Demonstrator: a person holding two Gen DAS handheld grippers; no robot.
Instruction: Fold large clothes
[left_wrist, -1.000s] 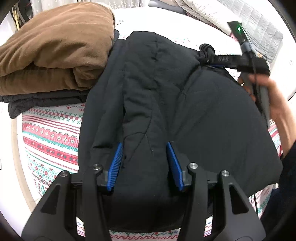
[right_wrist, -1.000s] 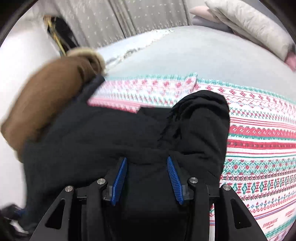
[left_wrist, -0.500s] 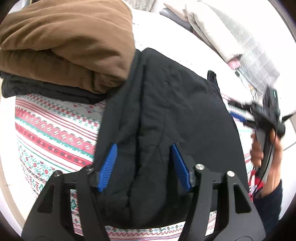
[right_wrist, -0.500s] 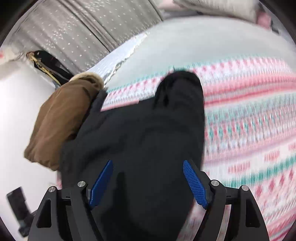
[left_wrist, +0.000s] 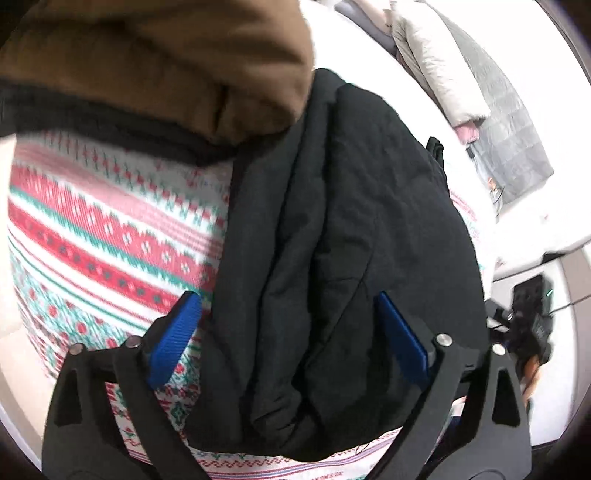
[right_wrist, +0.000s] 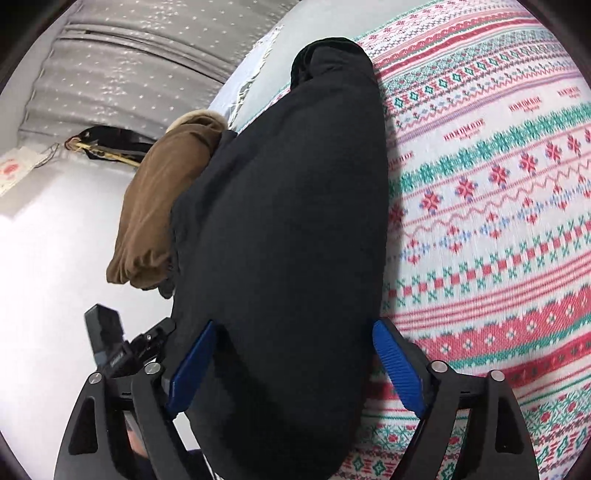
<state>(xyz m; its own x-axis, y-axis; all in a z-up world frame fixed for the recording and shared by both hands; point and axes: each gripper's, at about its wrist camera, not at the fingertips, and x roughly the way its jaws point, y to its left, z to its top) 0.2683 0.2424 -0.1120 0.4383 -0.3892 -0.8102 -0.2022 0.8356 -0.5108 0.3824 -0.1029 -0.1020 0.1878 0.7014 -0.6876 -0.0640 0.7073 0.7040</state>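
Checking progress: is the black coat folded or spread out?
Folded: the black coat lies as a narrow, layered bundle on the patterned blanket, beside the brown pile.

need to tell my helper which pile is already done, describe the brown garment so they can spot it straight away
Start at the bed spread with red, green and white knitted-style bands. At its far edge sits a stack beside the black coat lying between the grippers. The brown garment tops that stack, folded thick, resting on a dark folded piece; it is the only tan, velvety item.
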